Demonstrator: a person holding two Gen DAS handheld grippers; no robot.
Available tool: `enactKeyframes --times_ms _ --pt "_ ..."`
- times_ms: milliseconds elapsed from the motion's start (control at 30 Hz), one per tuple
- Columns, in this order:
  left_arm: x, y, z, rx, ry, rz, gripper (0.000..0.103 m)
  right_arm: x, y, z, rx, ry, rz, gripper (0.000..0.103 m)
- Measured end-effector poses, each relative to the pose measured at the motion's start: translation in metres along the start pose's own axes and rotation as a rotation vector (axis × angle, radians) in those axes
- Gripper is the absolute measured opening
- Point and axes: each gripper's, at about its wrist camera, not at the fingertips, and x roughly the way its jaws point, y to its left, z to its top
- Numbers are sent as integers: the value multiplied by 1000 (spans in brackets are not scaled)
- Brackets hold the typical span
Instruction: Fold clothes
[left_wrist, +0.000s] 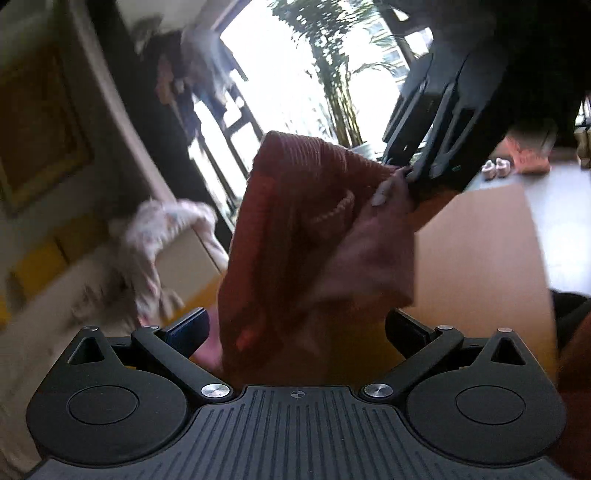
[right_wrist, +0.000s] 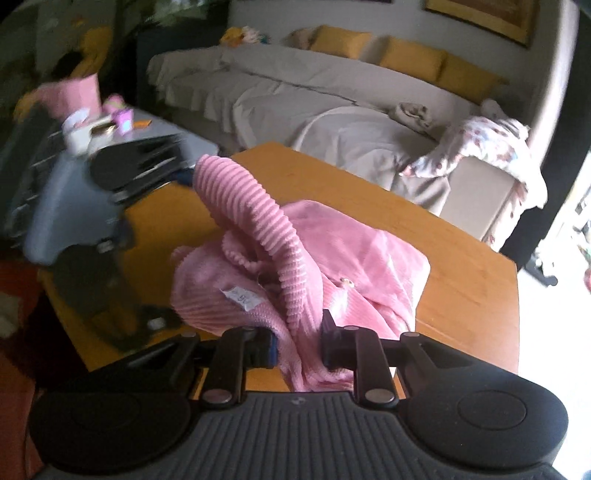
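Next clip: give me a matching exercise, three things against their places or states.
Things:
1. pink ribbed garment
2. floral cloth
3. yellow cushions

Places or states:
A. along the sofa back
B. pinched in the right tool, bunched over the wooden table
C. draped over the sofa arm

Pairs: 1-B, 2-C, 3-A

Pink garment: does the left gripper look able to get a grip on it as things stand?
Probably yes. The pink garment hangs between the left gripper's open jaws with nothing in the way, while the right gripper pinches another part of it above the wooden table.
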Motion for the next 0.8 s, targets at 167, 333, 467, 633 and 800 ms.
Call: enactKeyframes --times_ms 167,333,467,633,800 --pt "15 -1 4 16 -29 -136 103 -19 4 5 -64 37 30 20" --pt "15 -11 6 -33 -53 -330 100 -28 -1 19 -113 66 66 20" --pt "27 16 0 -255 -33 -502 88 -8 -23 40 -130 101 126 22" --pt "48 64 -21 -548 14 -535 87 63 -67 58 -70 85 172 47" --pt "57 85 -38 -661 84 -410 87 128 -95 49 54 80 142 83"
